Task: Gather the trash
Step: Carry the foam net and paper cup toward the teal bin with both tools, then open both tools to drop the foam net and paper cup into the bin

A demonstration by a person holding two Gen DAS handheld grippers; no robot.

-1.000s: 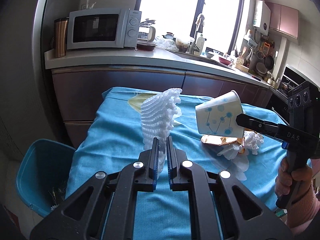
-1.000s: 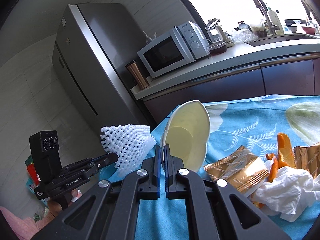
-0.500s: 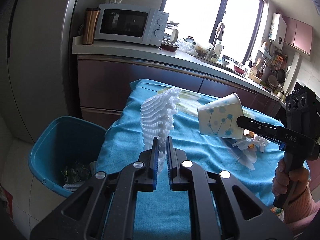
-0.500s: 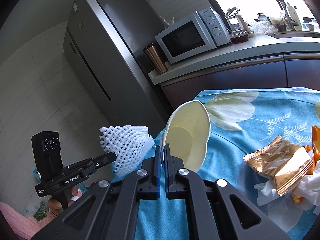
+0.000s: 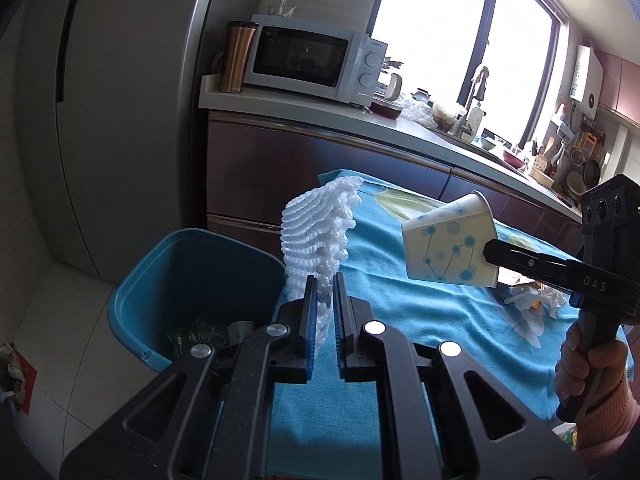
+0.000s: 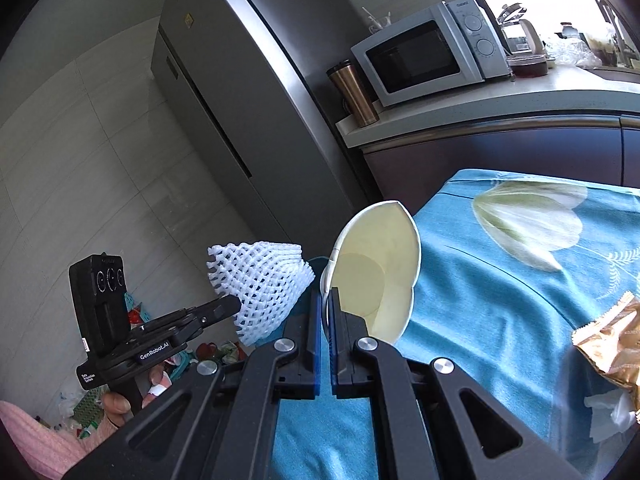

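Both hand-held grippers have travelled sideways off the tabletop's end since a second ago, so the blue bin, then half out of view at lower left, now sits just ahead of the left one. Left hand-held gripper (image 5: 323, 280) is pinched on the lower edge of a white foam net (image 5: 316, 236), which stands up from its fingers above the tabletop's (image 5: 420, 320) near corner, with the blue bin (image 5: 192, 272) just to its left and below; some rubbish lies on the bin's bottom. Right hand-held gripper (image 6: 325, 294) is pressed together on the rim of a paper cup (image 6: 376, 272), mouth turned toward its camera, the cup squashed where it is gripped. From the left wrist view the cup (image 5: 450, 246) hangs tilted over the blue cloth, to the right of the net and apart from it. Farther right on the cloth lie a gold wrapper (image 6: 612, 340) and crumpled white tissue (image 6: 608, 408). Beyond, a microwave (image 5: 312, 62) and a copper tumbler (image 5: 237, 57) stand on the kitchen counter beside a grey fridge (image 6: 248, 92).
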